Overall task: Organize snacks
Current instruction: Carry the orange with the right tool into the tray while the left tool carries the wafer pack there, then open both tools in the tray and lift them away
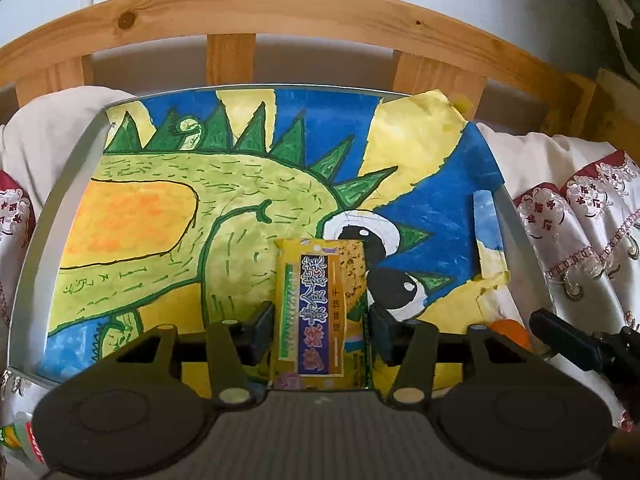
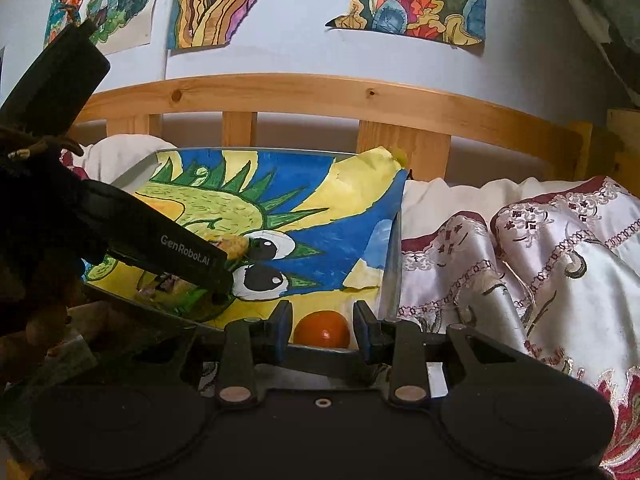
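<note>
A grey tray (image 1: 68, 192) lined with a dragon painting lies on the bed. On it, near the front, lies a yellow snack packet (image 1: 324, 308) with a purple band. My left gripper (image 1: 322, 330) stands astride the packet, open, its pads just off the packet's sides. In the right wrist view my right gripper (image 2: 322, 326) is shut on a small round orange snack (image 2: 323, 328) at the tray's (image 2: 390, 268) near right corner. One right finger (image 1: 560, 338) and the orange snack (image 1: 507, 330) also show at the right edge of the left wrist view.
A wooden bed rail (image 1: 280, 12) runs behind the tray. Cream cloth with maroon embroidery (image 2: 540, 248) spreads to the right. Paintings (image 2: 216, 0) hang on the wall. The left device's black housing (image 2: 180, 254) crosses the tray's left part. A small tube (image 1: 24, 436) lies at the lower left.
</note>
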The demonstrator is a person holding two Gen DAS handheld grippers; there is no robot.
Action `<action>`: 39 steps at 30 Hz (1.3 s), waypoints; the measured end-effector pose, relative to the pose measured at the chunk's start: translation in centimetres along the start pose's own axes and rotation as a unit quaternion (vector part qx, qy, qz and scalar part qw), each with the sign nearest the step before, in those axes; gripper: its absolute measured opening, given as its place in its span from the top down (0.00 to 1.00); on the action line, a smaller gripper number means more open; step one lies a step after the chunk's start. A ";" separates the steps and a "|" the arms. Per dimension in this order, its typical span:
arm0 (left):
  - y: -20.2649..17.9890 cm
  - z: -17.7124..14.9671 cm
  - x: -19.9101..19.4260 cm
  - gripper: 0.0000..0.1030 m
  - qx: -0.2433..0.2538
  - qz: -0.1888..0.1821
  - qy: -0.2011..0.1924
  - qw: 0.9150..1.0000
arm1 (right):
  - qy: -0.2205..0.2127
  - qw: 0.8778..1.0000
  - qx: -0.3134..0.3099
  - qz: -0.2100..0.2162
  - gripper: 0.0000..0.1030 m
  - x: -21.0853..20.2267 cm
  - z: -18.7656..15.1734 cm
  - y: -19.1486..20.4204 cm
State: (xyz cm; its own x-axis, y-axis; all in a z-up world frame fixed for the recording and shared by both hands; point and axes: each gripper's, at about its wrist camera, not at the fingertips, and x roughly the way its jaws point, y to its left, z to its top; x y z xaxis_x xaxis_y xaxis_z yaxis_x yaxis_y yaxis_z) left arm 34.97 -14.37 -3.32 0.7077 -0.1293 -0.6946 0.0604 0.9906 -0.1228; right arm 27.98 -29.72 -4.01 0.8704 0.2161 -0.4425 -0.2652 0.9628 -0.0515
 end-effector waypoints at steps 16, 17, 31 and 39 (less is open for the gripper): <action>2.9 -0.7 -5.3 0.02 -0.048 0.020 -0.063 0.997 | -0.049 0.999 -0.002 -0.013 0.14 -2.1 0.6 0.2; 3.1 -0.6 -5.9 0.01 -0.049 0.018 -0.066 0.996 | -0.055 0.998 0.000 -0.010 0.10 -2.4 0.7 0.1; 6.6 -2.7 -14.9 0.01 -0.055 0.024 -0.134 0.989 | -0.110 0.994 0.017 -0.017 0.01 -8.2 2.6 1.6; 9.2 -5.2 -18.9 0.01 -0.076 0.027 -0.137 0.987 | -0.136 0.991 0.012 -0.015 0.01 -12.3 2.4 3.5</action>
State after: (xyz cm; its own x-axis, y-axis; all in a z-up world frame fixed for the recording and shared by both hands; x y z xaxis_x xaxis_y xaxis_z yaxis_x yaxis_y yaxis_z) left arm 18.48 -3.09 4.99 0.8723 -0.0387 -0.4874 -0.0740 0.9749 -0.2099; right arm 17.37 -28.65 3.40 0.9580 0.2206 -0.1834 -0.2310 0.9722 -0.0372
